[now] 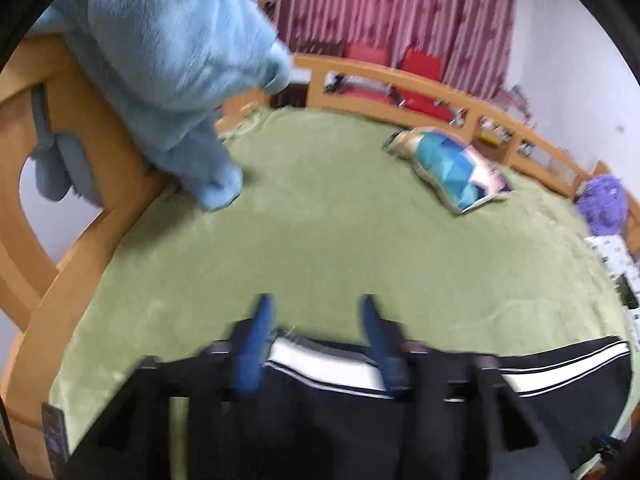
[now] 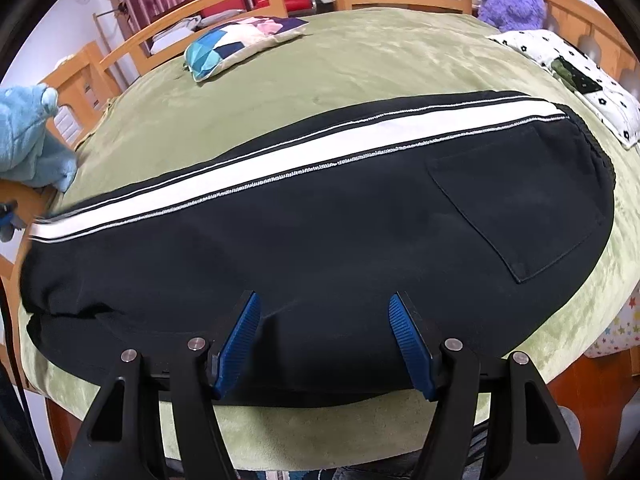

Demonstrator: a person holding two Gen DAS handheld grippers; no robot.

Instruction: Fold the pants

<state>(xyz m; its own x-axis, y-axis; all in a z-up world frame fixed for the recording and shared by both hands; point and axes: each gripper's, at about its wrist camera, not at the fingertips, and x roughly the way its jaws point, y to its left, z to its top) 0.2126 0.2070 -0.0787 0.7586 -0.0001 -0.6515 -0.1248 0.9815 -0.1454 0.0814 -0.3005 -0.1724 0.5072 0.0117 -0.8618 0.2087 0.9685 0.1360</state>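
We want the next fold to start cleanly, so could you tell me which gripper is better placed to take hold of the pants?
Probably the left. The left gripper, open, sits at the leg end of the pants, by the white stripe. The right gripper, also open, hovers over mid-fabric with no edge between its fingers.

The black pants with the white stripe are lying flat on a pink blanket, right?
Not quite. The black pants with the white stripe do lie flat, but the blanket is green, not pink. The right wrist view shows it plainly.
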